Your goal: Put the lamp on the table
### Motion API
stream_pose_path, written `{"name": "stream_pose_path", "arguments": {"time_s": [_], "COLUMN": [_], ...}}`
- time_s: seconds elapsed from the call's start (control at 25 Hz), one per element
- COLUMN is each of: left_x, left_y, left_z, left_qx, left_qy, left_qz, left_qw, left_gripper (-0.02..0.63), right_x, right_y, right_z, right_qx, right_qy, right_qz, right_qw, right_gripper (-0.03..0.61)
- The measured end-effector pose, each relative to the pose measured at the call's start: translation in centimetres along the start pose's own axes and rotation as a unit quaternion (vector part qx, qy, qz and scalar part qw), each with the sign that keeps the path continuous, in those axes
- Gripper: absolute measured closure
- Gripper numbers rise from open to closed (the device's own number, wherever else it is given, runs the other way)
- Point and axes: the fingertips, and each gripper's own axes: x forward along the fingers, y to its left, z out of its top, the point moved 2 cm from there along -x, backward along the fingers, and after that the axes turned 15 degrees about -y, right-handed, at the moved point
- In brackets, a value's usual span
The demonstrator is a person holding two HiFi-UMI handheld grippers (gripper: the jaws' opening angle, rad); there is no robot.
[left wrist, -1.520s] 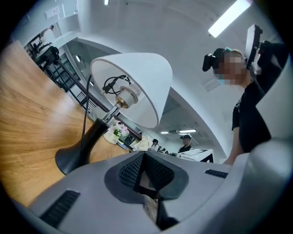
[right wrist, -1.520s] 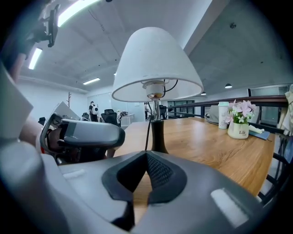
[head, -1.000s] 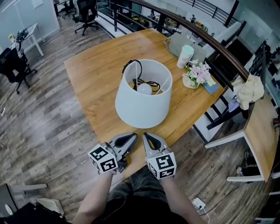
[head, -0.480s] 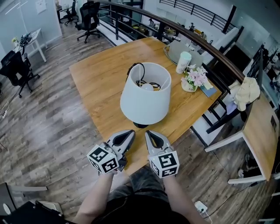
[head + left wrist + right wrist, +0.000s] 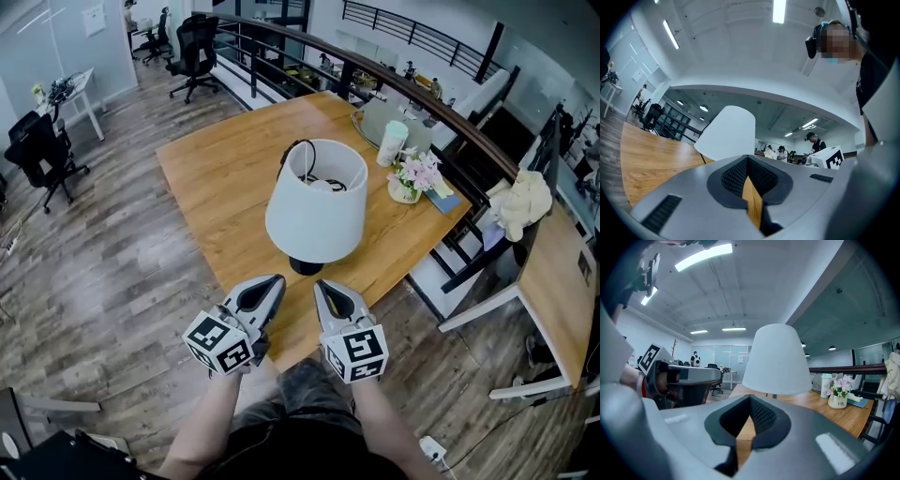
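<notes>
**Now that the lamp stands on the table, my job is to leave it alone**

Since the lamp point(image 5: 316, 214) is upright on the table point(image 5: 220, 178), I judge the placing itself done. What remains is getting clear of it cleanly. My left gripper point(image 5: 275, 281) and right gripper point(image 5: 322, 284) sit side by side, both with jaws pressed together and nothing between the pads. Only a sliver of tabletop shows through each.

The lamp is straight ahead of my fingertips, close but apart from them. From the left fingers it sits ahead and a little left. From the right fingers it rises almost dead ahead. Its dark base point(image 5: 306, 266) stands just beyond my tips, near the table's edge on my side. The white shade point(image 5: 317, 225) flares out above it toward me.

To finish well, I would hold both jaws shut so nothing can snag. I would draw the tips back and away, never forward under the shade's rim. The black cord point(image 5: 298, 150) loops over the far side of the shade, well beyond my fingers, so I should not reach for it. A knock to the shade could rock a lamp standing this near the edge.
</notes>
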Motion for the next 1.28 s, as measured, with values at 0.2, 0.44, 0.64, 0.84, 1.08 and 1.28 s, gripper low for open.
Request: {"name": "stream_pose_path", "arguments": {"time_s": [0.2,0.44,0.64,0.84,1.08,1.28], "left_x": [-1.1,-2.3,-2.4,-2.6,-3.1,-4.3], "left_y": [0.5,0.7,0.4,-0.3,-1.2,-1.9], "left_z": [0.9,2.4,4.2,5.4,6.2,6.5], "left_qx": [0.021,0.049,0.067,0.087,0.093,0.099], "left_qy": [-0.003,-0.006,-0.008,-0.009,-0.016,-0.019], "left_qz": [0.020,0.042,0.050,0.054,0.058,0.062], "left_qw": [0.9996,0.9979,0.9965,0.9947,0.9939,0.9929], "left_gripper": [0.618,0.618,0.618,0.618,0.617,0.618], "right_x": [-0.6,-1.3,-1.8,-2.6,-3.5,-4.2], "right_y": [0.5,0.3,0.2,0.5,0.8,1.7], "right_z": [1.1,3.0,4.8,6.4,7.6,8.0], "right_qx": [-0.001,-0.008,-0.019,-0.022,-0.021,-0.010], "right_qy": [-0.016,-0.037,-0.048,-0.061,-0.072,-0.083], "right_qz": [-0.002,-0.009,-0.006,-0.003,0.001,0.006], "right_qw": [1.000,0.999,0.999,0.998,0.997,0.996], "right_gripper": [0.572,0.572,0.572,0.572,0.572,0.572]}}
